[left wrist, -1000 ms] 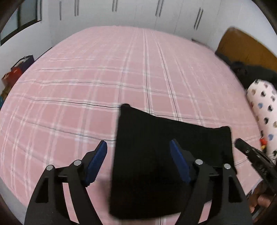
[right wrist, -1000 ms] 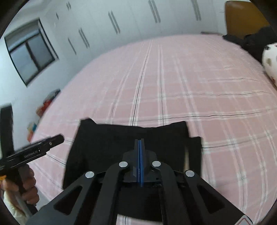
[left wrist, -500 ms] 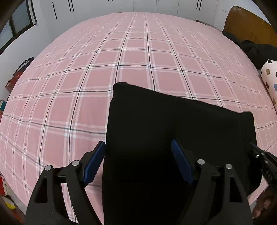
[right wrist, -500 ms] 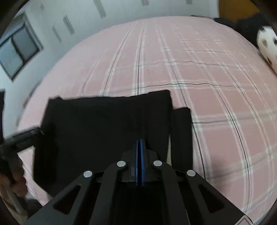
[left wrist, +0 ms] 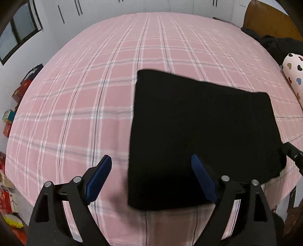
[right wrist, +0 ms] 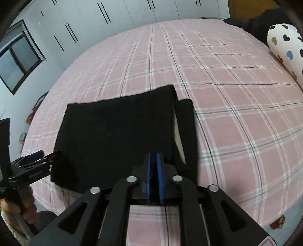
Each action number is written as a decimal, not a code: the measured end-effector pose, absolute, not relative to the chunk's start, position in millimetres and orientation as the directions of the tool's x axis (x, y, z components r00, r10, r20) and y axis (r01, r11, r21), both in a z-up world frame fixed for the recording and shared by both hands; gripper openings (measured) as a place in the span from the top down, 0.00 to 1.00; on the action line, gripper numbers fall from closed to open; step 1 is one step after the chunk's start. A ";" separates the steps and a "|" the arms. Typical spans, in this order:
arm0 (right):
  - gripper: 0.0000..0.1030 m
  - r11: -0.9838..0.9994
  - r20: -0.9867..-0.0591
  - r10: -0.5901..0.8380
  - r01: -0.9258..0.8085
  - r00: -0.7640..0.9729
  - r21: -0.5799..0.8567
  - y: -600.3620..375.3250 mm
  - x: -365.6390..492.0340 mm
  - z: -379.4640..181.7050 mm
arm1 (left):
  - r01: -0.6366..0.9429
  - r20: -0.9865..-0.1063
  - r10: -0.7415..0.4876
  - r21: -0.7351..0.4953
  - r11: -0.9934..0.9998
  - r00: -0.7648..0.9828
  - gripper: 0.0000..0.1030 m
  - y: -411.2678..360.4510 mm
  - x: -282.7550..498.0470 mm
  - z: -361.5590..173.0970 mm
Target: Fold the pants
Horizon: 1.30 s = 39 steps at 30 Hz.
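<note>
Black pants [left wrist: 198,132] lie folded into a flat rectangle near the front edge of the pink plaid bed [left wrist: 94,85]. My left gripper [left wrist: 151,176] is open, its blue pads straddling the pants' near left corner just above them. My right gripper [right wrist: 154,170] has its blue pads nearly together with a narrow gap, at the near edge of the pants [right wrist: 117,136]; I cannot tell whether cloth is between them. In the right wrist view a narrower folded strip [right wrist: 187,132] sticks out on the right under the top layer. The left gripper also shows in the right wrist view [right wrist: 37,164].
A white pillow with heart prints [right wrist: 286,49] lies at the bed's right side beside dark clothing [left wrist: 280,45] and a wooden headboard [left wrist: 265,19]. White wardrobes [right wrist: 113,17] stand behind. Boxes [left wrist: 9,121] sit on the floor to the left.
Both grippers have drawn back toward the bed's front edge and the pants now lie flat. The right gripper's pads have parted slightly from fully closed.
</note>
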State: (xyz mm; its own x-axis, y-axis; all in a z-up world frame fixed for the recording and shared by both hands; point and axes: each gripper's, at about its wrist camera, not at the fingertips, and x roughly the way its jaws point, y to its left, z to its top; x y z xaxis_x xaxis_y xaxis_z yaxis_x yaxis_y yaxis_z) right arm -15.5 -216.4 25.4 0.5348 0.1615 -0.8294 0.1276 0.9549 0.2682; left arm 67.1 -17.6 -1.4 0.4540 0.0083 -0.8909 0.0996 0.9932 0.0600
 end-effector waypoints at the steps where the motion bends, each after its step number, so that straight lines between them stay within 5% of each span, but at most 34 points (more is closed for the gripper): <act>1: 0.78 0.952 -0.829 0.162 0.136 0.536 0.274 -219.3 -20.2 21.4 | 0.097 -0.893 0.006 0.055 0.994 0.450 0.18 -13.4 63.0 -1.8; 6: 0.70 0.915 -0.820 0.212 0.186 0.532 0.358 -237.2 -28.7 8.2 | 0.053 -0.898 0.025 0.054 0.997 0.439 0.15 9.5 44.0 -7.6; 9: 0.44 0.925 -0.817 0.206 0.166 0.538 0.342 -233.5 -18.6 11.7 | 0.050 -0.899 0.046 0.075 0.996 0.435 0.15 13.2 38.9 -13.4; 10: 0.43 0.932 -0.822 0.194 0.161 0.535 0.325 -230.0 -16.5 11.8 | 0.051 -0.901 0.052 0.082 0.995 0.432 0.15 12.9 38.2 -15.1; 26: 0.43 0.964 -0.850 0.123 0.142 0.512 0.225 -218.6 -1.0 -2.0 | 0.078 -0.898 0.084 0.130 0.988 0.433 0.15 -1.3 40.1 -15.4; 28: 0.57 0.970 -0.856 0.126 0.117 0.502 0.211 -215.3 1.1 -4.8 | 0.073 -0.899 0.079 0.122 0.990 0.431 0.15 -0.3 40.3 -15.4; 32: 0.59 0.949 -0.843 0.211 0.104 0.495 0.298 -224.3 2.7 -3.6 | 0.100 -0.897 0.008 0.058 0.993 0.443 0.14 -0.1 35.1 -8.4; 36: 0.49 0.925 -0.837 0.280 0.102 0.470 0.367 -232.3 13.7 -12.7 | 0.159 -0.882 -0.013 0.071 0.985 0.472 0.10 -13.8 27.4 0.4; 39: 0.59 0.907 -0.830 0.325 0.100 0.453 0.410 -236.2 23.6 -19.1 | 0.170 -0.879 -0.016 0.074 0.983 0.476 0.10 -21.2 25.1 2.1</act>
State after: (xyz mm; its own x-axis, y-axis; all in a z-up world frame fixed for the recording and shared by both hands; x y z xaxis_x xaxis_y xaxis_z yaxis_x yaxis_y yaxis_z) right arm 23.6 -236.2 -19.1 0.4535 0.3248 -0.8300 0.1001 0.9068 0.4096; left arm 25.1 -21.2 2.1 0.4760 -0.0159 -0.8793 0.1700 0.9826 0.0742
